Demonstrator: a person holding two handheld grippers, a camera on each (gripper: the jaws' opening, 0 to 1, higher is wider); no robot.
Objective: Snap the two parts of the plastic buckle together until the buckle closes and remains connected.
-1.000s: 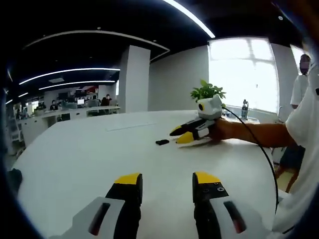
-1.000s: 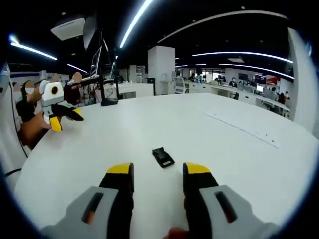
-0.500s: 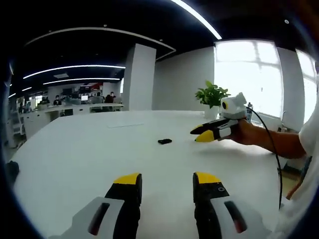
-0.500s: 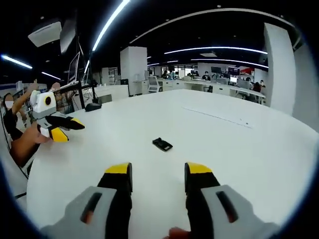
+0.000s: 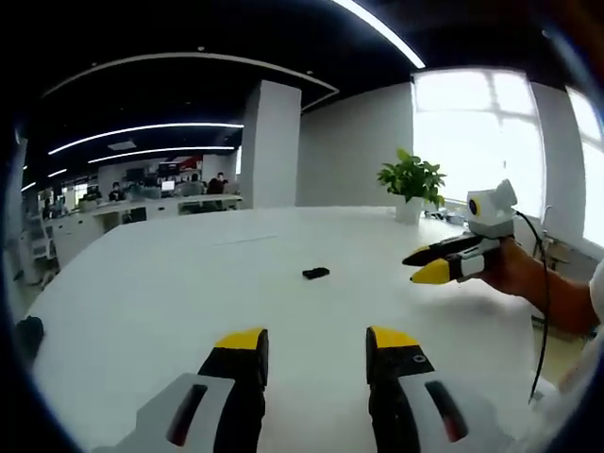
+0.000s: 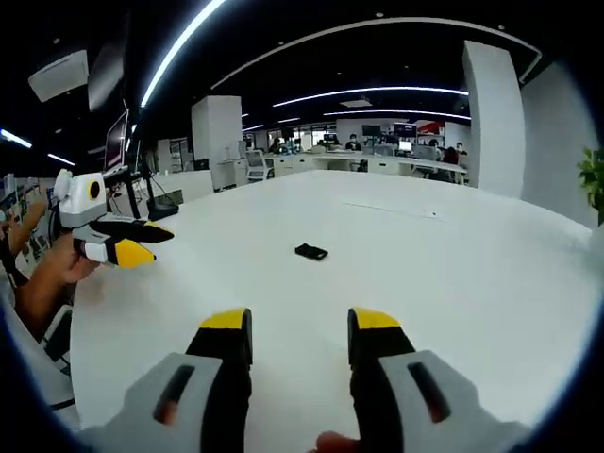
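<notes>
A small black plastic buckle (image 5: 315, 274) (image 6: 310, 252) lies flat on the white table (image 5: 142, 293) (image 6: 472, 283), well ahead of both grippers. My left gripper (image 5: 316, 344) stands open over the near table edge, nothing between its yellow-tipped jaws. My right gripper (image 6: 297, 326) is open too and holds nothing. In the left gripper view the right gripper (image 5: 436, 265) comes in from the right, held by a hand, to the right of the buckle. In the right gripper view the left gripper (image 6: 132, 242) enters from the left, far left of the buckle.
A potted green plant (image 5: 411, 181) stands at the far side of the table by a bright window. A white pillar (image 5: 269, 146) (image 6: 491, 118) and office desks with people lie beyond the table. A dark object (image 5: 28, 335) sits at the left table edge.
Both cameras have pulled back from the buckle, which now looks smaller and farther off. In the left gripper view the right gripper has drifted right and lower, away from the buckle. Both stay open.
</notes>
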